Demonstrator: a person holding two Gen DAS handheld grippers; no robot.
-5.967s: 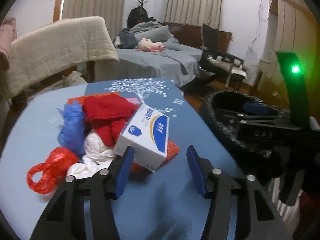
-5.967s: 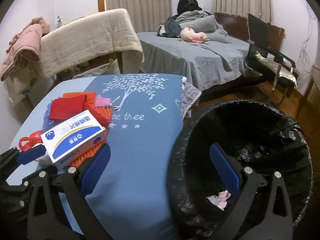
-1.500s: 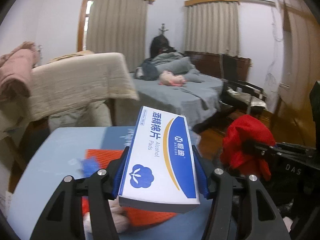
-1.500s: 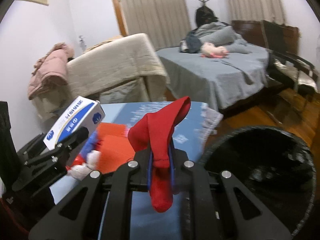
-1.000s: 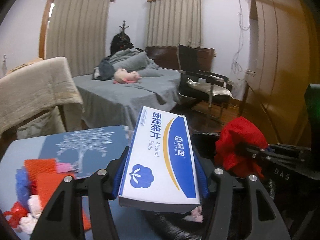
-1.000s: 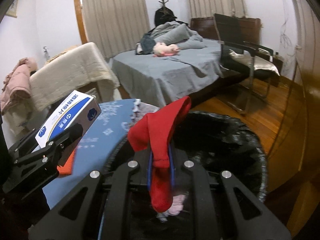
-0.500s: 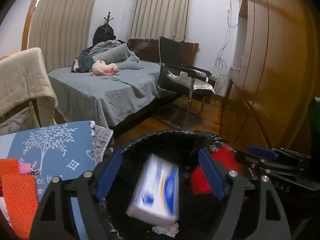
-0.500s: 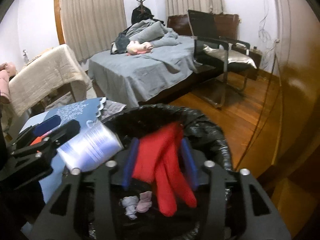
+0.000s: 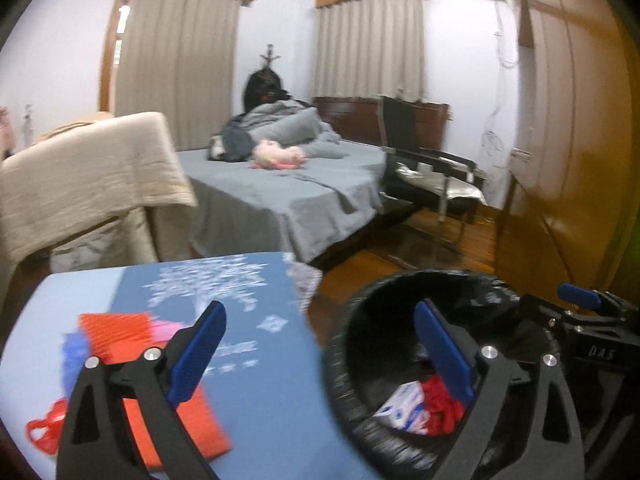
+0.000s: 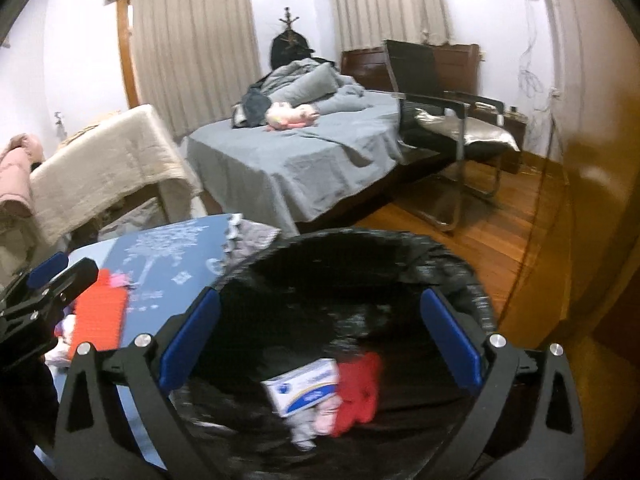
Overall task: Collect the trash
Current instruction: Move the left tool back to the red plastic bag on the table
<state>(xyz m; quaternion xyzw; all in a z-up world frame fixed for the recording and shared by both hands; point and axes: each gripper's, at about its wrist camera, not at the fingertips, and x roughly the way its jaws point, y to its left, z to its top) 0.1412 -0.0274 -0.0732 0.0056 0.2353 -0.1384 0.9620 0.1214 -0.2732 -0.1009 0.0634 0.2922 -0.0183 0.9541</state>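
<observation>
I count two grippers. My left gripper [image 9: 316, 352] has its jaws opening wide with nothing between them, astride the counter [image 9: 272, 396] edge and the trash bin [image 9: 344, 344] rim. Left of it lie one orange mat [image 9: 116, 332] and one red bag [image 9: 44, 432]. My right gripper [image 10: 316, 338], also opening and empty, hangs over the bin's mouth. Only its view shows the bottom clearly: one white-and-blue box [image 10: 304, 388] beside one red cloth [image 10: 360, 388].

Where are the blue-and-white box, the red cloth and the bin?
blue-and-white box [image 10: 306, 386], right wrist view, printed top face.
red cloth [image 10: 360, 390], right wrist view, middle of the bundle.
bin [image 10: 452, 258], right wrist view, far rim.
</observation>
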